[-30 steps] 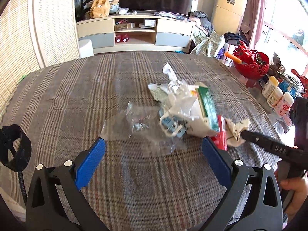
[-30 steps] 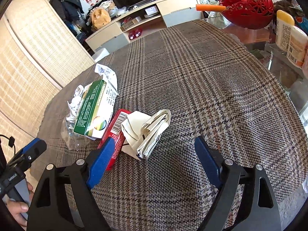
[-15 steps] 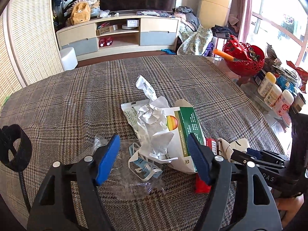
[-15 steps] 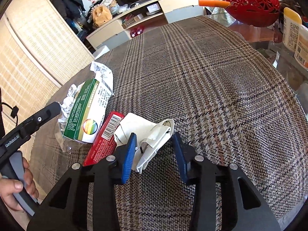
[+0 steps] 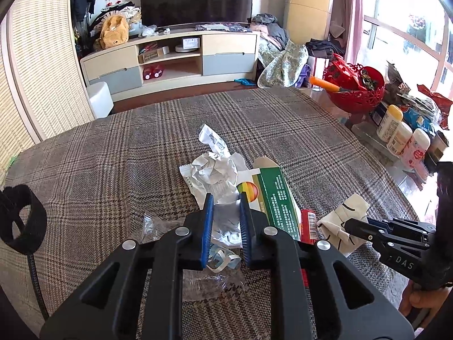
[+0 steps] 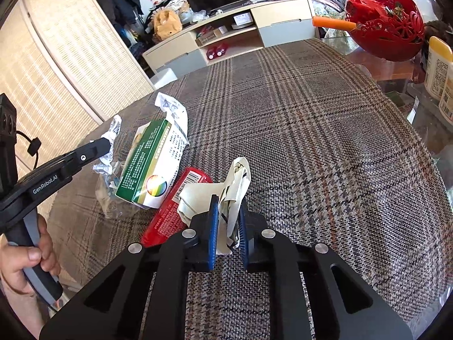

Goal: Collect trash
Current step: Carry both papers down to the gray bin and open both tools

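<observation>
A heap of trash lies on the plaid table (image 5: pixel 113 155). It holds a crumpled white wrapper (image 5: pixel 215 170), a green and white carton (image 5: pixel 273 198), a red packet (image 5: pixel 308 222), a clear plastic bag (image 5: pixel 203 283) and a cream folded paper (image 6: pixel 236 181). My left gripper (image 5: pixel 225 198) is closing, and its blue pads pinch the near part of the crumpled wrapper. The right gripper (image 6: pixel 228 201) is closing too, its pads pressed on the cream paper, which stands up between them. Each gripper shows in the other's view: left gripper (image 6: pixel 104 144), right gripper (image 5: pixel 351 226).
A red basket (image 5: pixel 356 90) with an orange-handled tool stands off the table's far right. Several bottles (image 5: pixel 399 138) stand next to it. A TV cabinet (image 5: pixel 170 59) is at the back. A hand (image 6: pixel 25 257) holds the left gripper's handle.
Both grippers went from wide open to nearly shut. The left one moved forward over the clear bag onto the crumpled wrapper. The right one closed on the cream paper and pulled it upright.
</observation>
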A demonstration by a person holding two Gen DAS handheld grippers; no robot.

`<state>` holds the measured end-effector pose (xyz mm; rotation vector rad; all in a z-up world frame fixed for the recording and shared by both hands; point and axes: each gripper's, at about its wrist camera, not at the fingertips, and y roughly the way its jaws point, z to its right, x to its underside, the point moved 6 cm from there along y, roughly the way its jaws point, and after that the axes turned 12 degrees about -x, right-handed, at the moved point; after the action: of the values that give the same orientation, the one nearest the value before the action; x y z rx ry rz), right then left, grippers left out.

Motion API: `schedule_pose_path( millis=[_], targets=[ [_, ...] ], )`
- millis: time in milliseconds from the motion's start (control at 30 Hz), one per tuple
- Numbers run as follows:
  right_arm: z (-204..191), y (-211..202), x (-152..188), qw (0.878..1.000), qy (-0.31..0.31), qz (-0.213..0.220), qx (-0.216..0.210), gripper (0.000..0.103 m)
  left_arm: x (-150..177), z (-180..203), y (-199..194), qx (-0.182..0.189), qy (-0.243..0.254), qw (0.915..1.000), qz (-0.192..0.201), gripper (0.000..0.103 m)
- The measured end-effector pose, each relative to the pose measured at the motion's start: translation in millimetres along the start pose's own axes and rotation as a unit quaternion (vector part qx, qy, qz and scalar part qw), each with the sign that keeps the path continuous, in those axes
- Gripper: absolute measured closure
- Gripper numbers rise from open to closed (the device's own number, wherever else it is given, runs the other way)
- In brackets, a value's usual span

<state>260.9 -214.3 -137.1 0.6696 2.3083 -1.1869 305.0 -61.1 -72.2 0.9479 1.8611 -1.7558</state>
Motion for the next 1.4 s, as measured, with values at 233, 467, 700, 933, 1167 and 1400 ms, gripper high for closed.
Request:
schedule_pose_path(
  millis=[233,467,700,933,1167,1400],
  targets=[
    [-13,-43,3,1.0,-0.014,0.025,-0.002,0.089,-2,-5,-52,-0.009,0.0,0.9997,0.021,0.087],
    [-25,-83,39,1.0,-0.01,0.03,-0.003,0.089,38,0,-113,-0.001,-0.016,0.9996,0.023,0.087],
    [-40,-112,79,0.999,-0.024,0.026,-0.001,0.089,100,7,-153,0.017,-0.047,0.9987,0.009,0.087],
    [-41,-119,115,0.999,-0.033,0.008,-0.002,0.089,165,25,-165,0.033,-0.061,0.9974,-0.017,0.087],
    [-38,-113,150,0.999,-0.043,-0.023,0.0,0.089,211,38,-161,0.036,-0.061,0.9967,-0.039,0.087],
    [-30,-110,175,0.998,-0.04,-0.04,0.002,0.089,249,49,-153,0.039,-0.055,0.9957,-0.063,0.087]
  ],
)
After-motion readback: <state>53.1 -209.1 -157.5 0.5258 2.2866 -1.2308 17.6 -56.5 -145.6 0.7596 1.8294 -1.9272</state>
